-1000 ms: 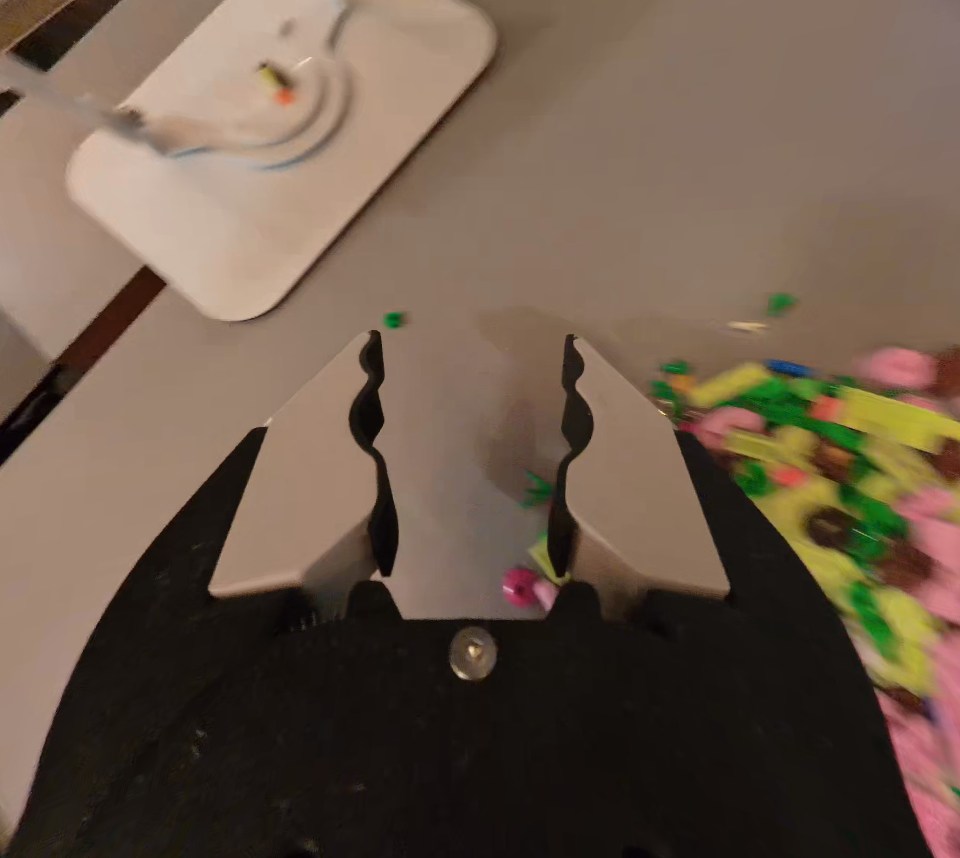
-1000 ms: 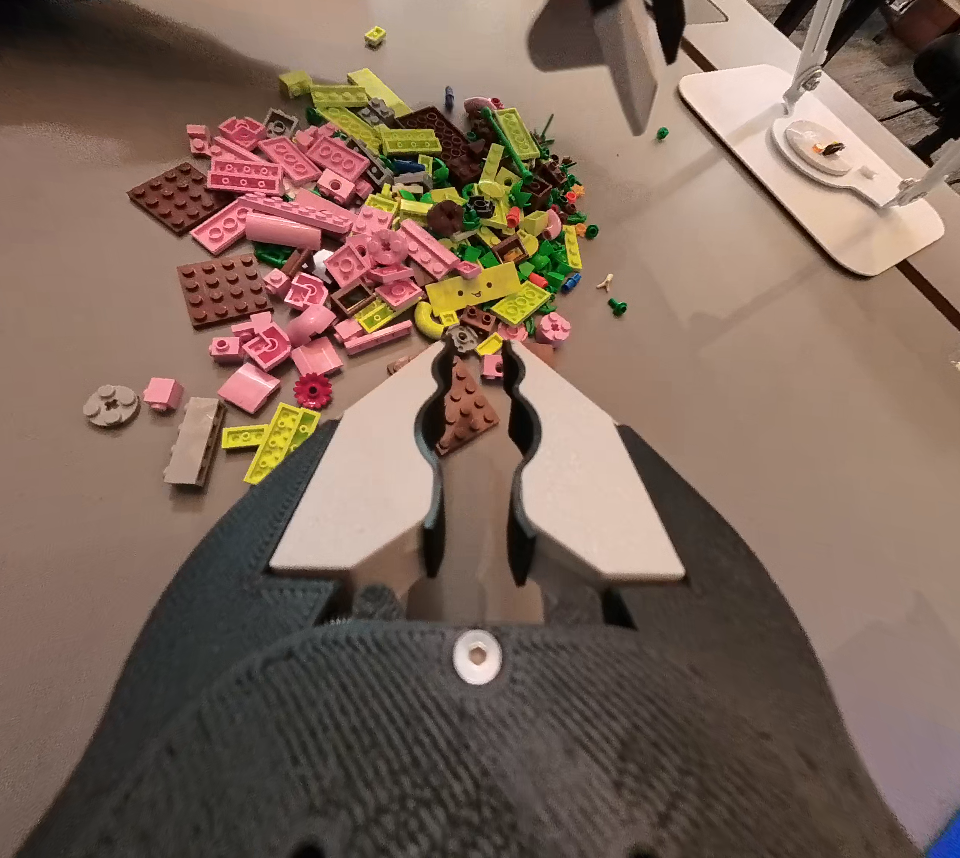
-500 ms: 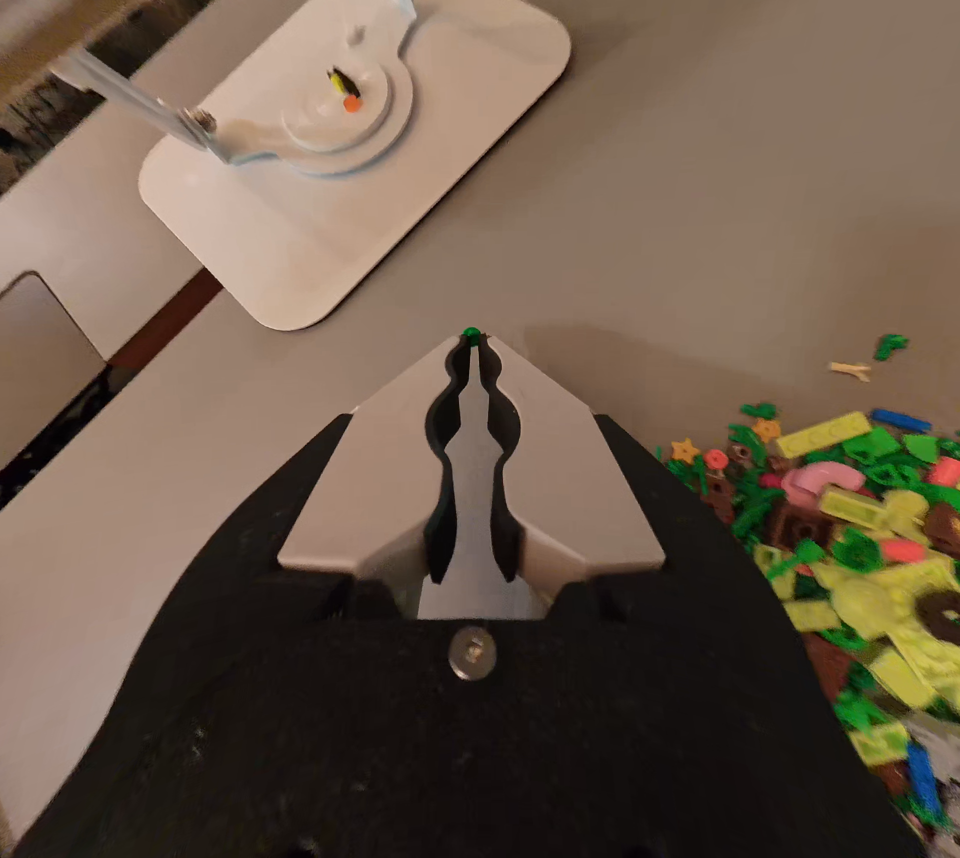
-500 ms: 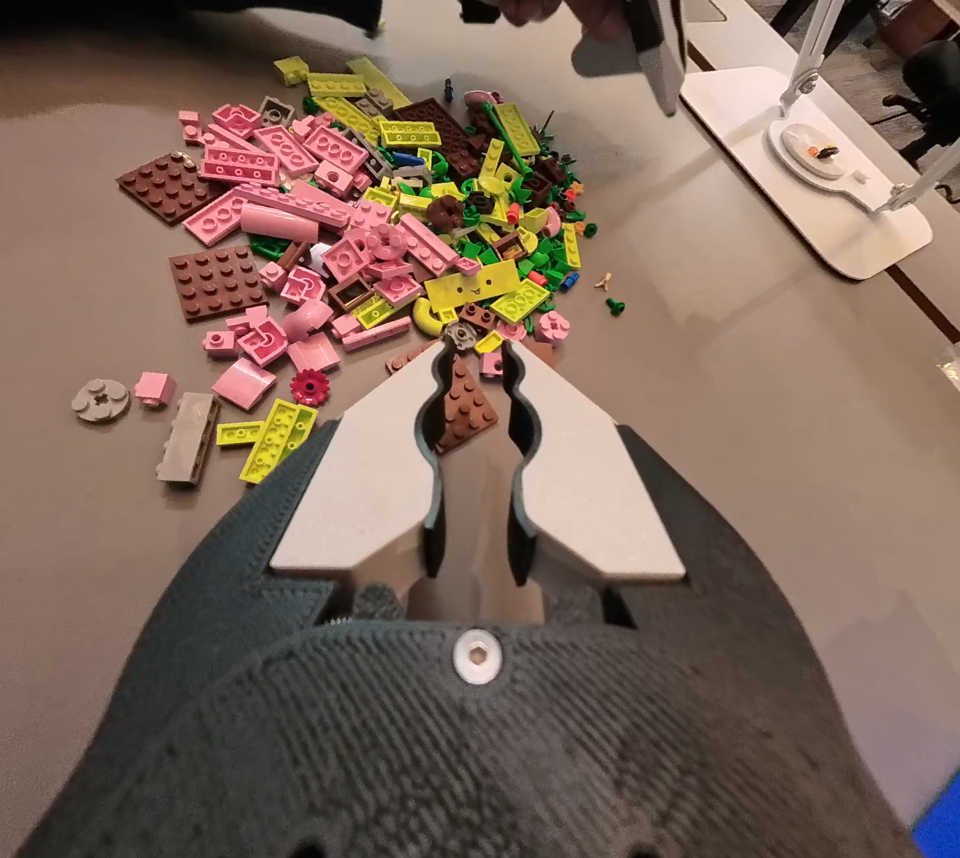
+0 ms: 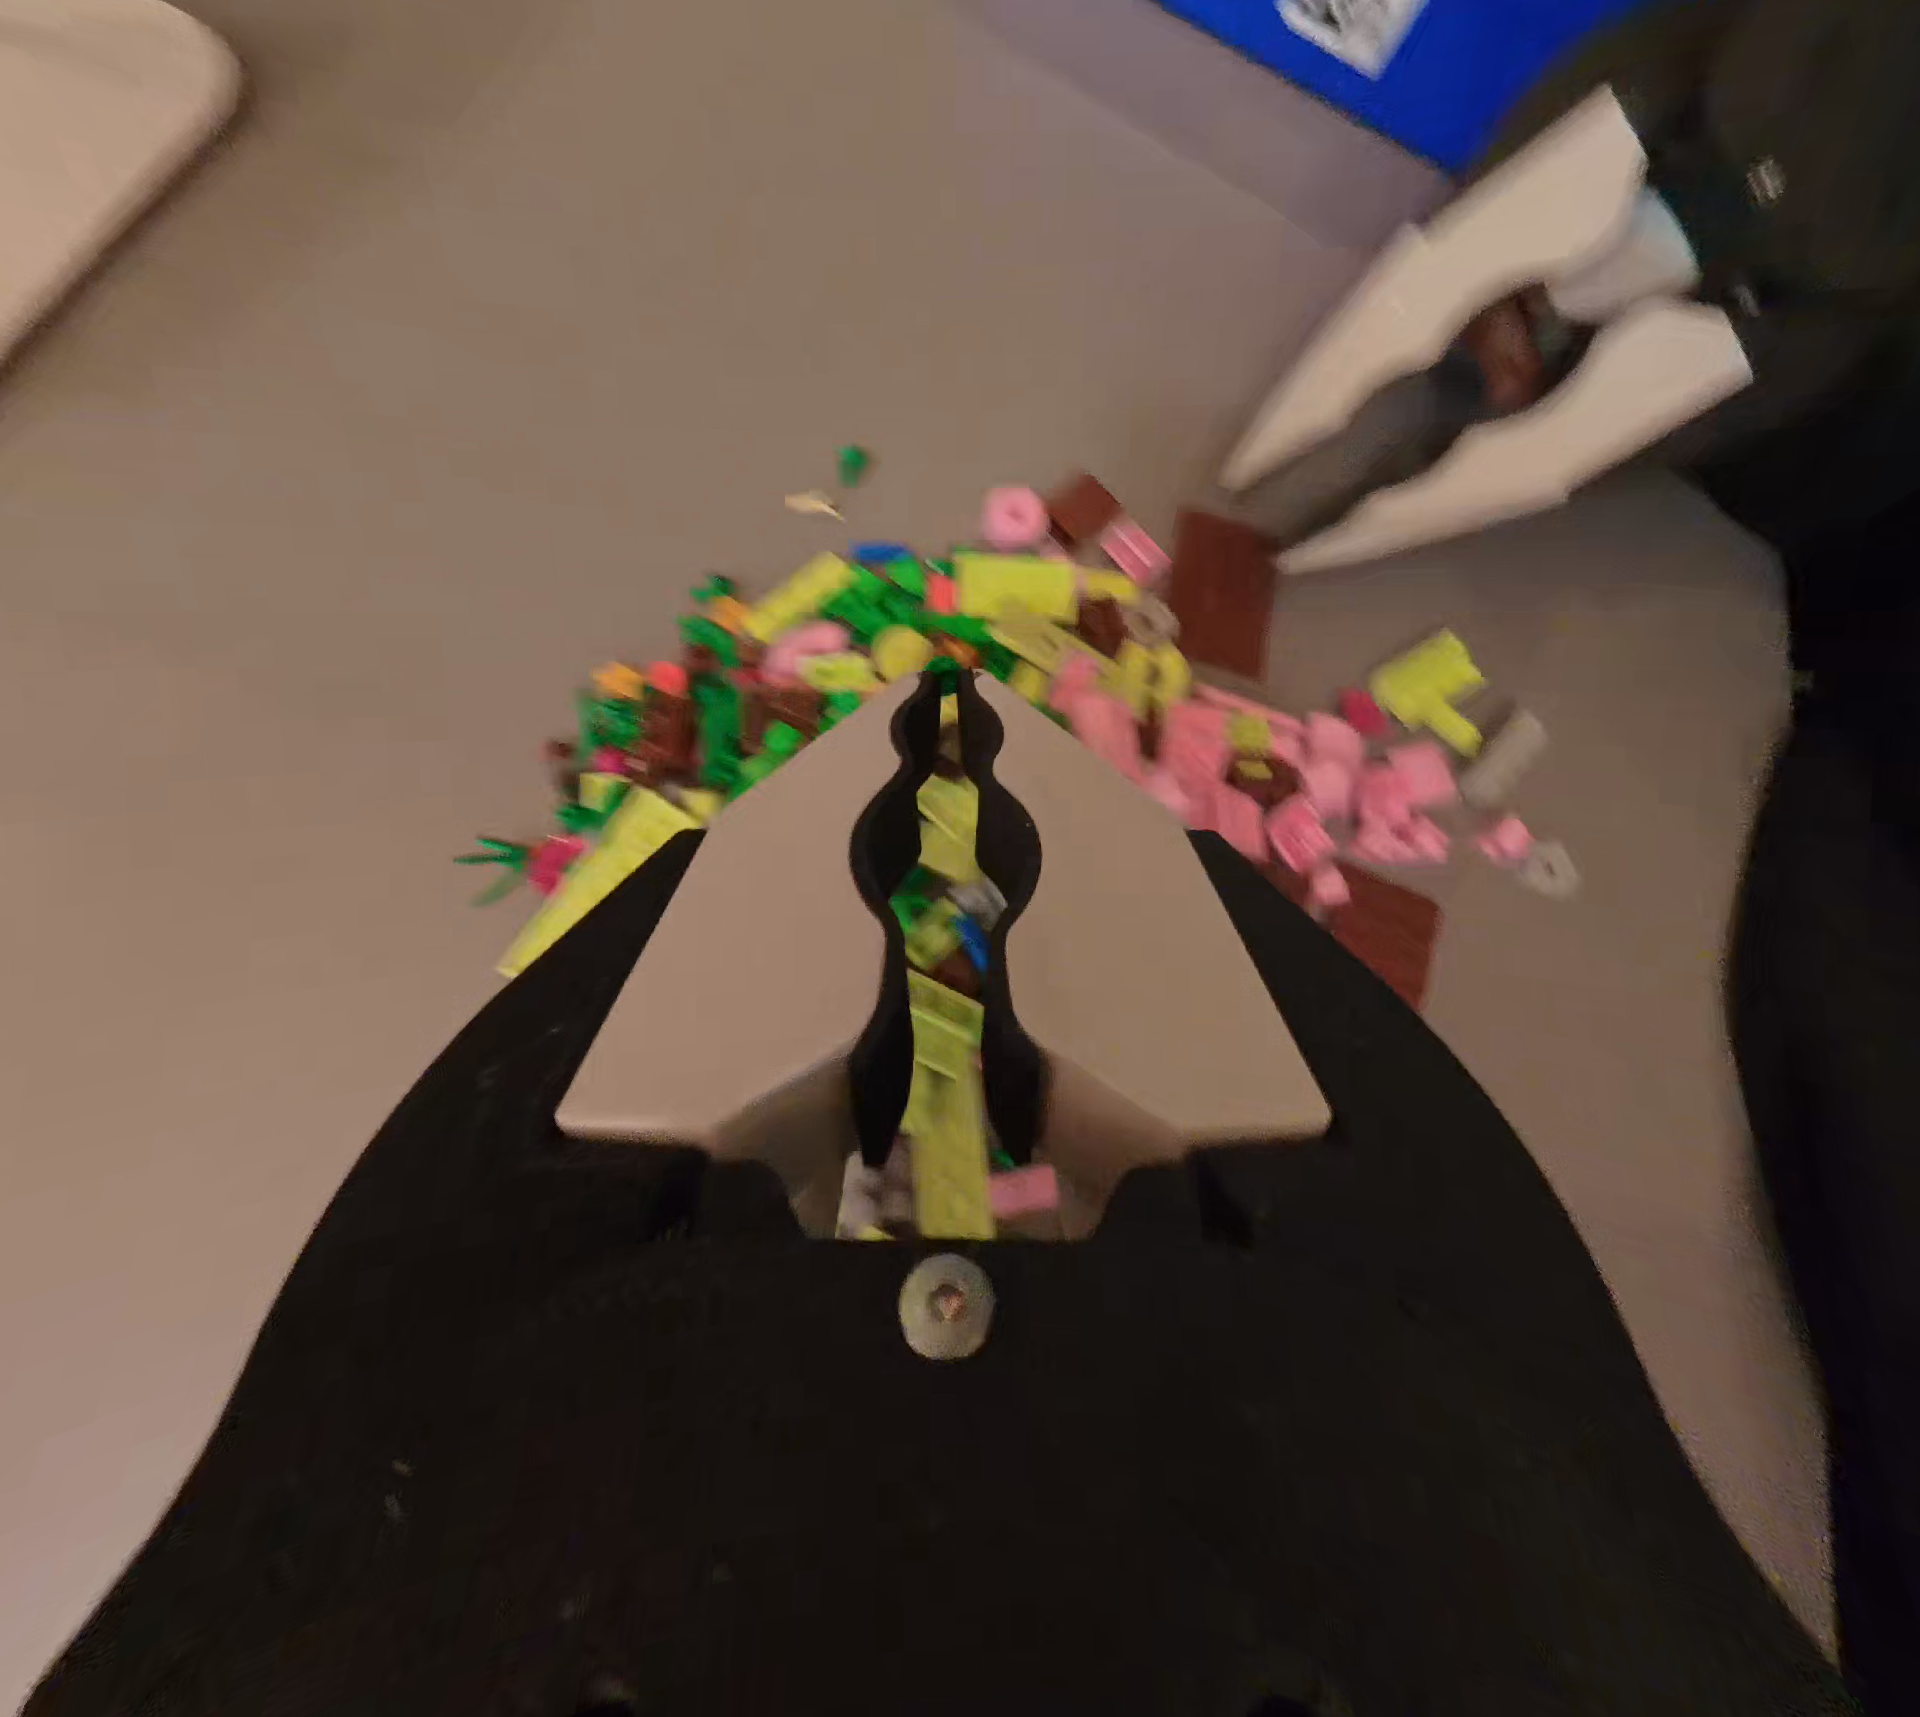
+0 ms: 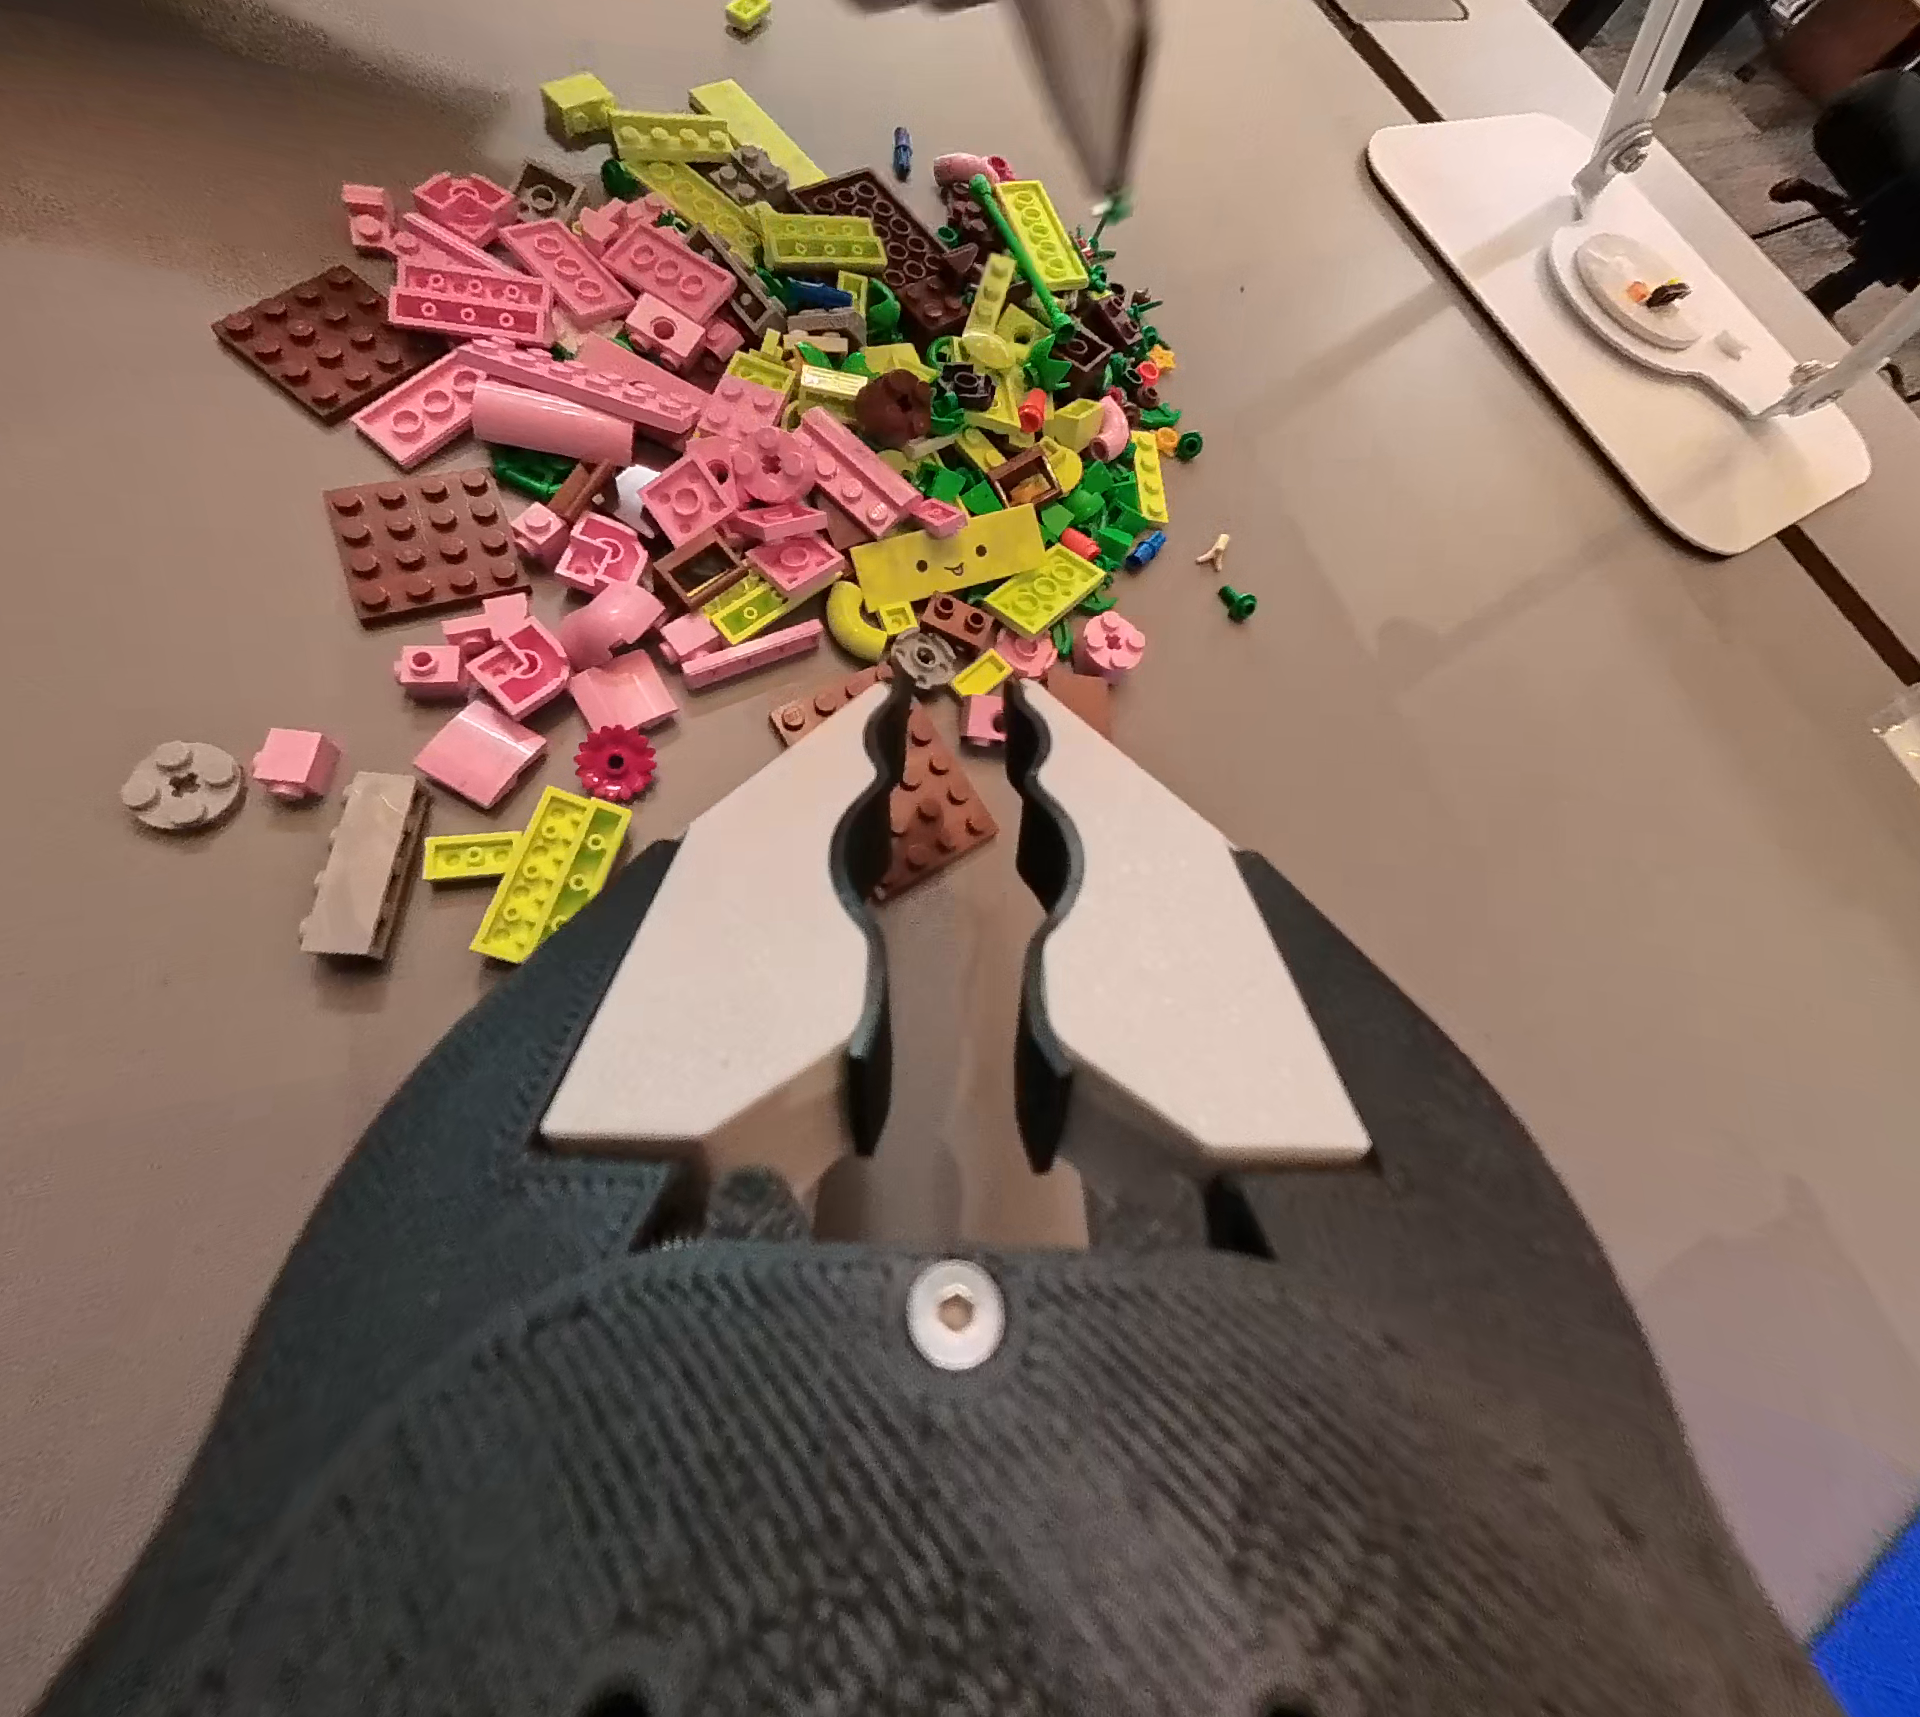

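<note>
Right wrist view, left to right.

- Grey round plate (image 6: 184,784) lies alone at 9 o'clock on the tabletop (image 6: 1455,836).
- Brick pile (image 6: 790,420), pink, lime, brown and green, spreads from 10 to 12 o'clock.
- Left gripper (image 5: 940,680) hangs over the pile's far edge at 12 o'clock. Its fingers are nearly together, pinching a small green piece (image 6: 1117,209). The piece is tiny, light and hard, and likely to slip, so a tip grip only.
- Right gripper (image 6: 945,701) has its fingers narrow around a brown wedge plate (image 6: 935,810). The plate looks thin, stiff and smooth, best held by its side edges. Its long axis runs along the fingers, with the narrow tip towards 12 o'clock.
- White stand base (image 6: 1621,337) sits at 2 o'clock, well apart.
</note>
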A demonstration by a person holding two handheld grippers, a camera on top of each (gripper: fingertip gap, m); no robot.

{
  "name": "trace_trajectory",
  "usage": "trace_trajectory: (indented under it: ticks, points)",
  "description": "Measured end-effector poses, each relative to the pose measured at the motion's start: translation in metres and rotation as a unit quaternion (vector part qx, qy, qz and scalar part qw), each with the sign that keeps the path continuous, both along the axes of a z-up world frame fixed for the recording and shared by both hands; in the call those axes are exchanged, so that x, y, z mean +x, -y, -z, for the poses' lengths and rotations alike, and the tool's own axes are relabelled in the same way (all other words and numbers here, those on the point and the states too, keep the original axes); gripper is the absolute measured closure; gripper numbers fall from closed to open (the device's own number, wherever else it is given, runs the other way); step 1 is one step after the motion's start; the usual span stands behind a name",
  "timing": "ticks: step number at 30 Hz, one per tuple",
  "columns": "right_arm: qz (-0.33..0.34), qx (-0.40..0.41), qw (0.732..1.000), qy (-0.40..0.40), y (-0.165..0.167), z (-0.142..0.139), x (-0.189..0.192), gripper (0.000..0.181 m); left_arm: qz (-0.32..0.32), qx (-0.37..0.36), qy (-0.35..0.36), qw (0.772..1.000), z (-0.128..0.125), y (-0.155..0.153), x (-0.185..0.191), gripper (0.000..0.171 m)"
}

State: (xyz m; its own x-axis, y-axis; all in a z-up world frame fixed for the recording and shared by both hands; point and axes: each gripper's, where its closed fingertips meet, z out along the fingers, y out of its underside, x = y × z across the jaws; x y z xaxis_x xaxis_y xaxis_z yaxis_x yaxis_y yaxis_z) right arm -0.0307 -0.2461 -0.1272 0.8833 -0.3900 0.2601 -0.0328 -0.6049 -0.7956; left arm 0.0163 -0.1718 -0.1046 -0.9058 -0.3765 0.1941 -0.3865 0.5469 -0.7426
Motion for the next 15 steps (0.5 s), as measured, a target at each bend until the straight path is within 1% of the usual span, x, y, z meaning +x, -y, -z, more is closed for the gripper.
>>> trace_trajectory:
  ticks: [2, 3, 4, 5, 6, 9, 12, 13, 14, 15]
  points:
    - [-0.001, -0.003, 1.0, 0.0, 0.0, 0.001, 0.0, 0.166, 0.023, 0.017, -0.008, 1.0, 0.011, 0.0, -0.028, 0.171]
    - [-0.001, -0.004, 1.0, 0.001, 0.0, 0.001, 0.0, 0.166, 0.007, 0.021, -0.007, 1.0, 0.014, -0.001, -0.032, 0.156]
    - [-0.001, -0.005, 1.0, 0.001, 0.0, 0.001, 0.0, 0.166, -0.009, 0.021, -0.008, 1.0, 0.016, -0.003, -0.034, 0.116]
    - [0.0, -0.005, 1.0, 0.002, 0.0, 0.001, 0.0, 0.166, -0.015, 0.018, -0.011, 1.0, 0.015, -0.006, -0.036, 0.095]
    - [0.0, -0.004, 1.0, 0.002, 0.0, 0.001, 0.001, 0.166, -0.026, 0.006, -0.01, 1.0, 0.01, -0.01, -0.036, 0.089]
    - [0.003, 0.005, 1.0, 0.001, 0.001, -0.002, 0.002, 0.166, -0.087, -0.063, 0.028, 0.994, -0.017, -0.027, -0.016, 0.073]
    - [-0.006, 0.039, 0.999, -0.015, -0.001, -0.008, 0.0, 0.165, -0.125, -0.119, 0.052, 0.984, -0.037, -0.042, -0.008, 0.051]
    - [-0.02, 0.06, 0.998, -0.024, -0.004, -0.013, -0.004, 0.162, -0.125, -0.128, 0.065, 0.982, -0.041, -0.046, -0.01, 0.046]
    - [-0.044, 0.085, 0.995, -0.036, -0.009, -0.018, -0.011, 0.154, -0.124, -0.132, 0.081, 0.98, -0.043, -0.049, -0.014, 0.043]
    - [-0.073, 0.11, 0.99, -0.052, -0.015, -0.023, -0.02, 0.142, -0.119, -0.132, 0.099, 0.979, -0.043, -0.051, -0.019, 0.043]
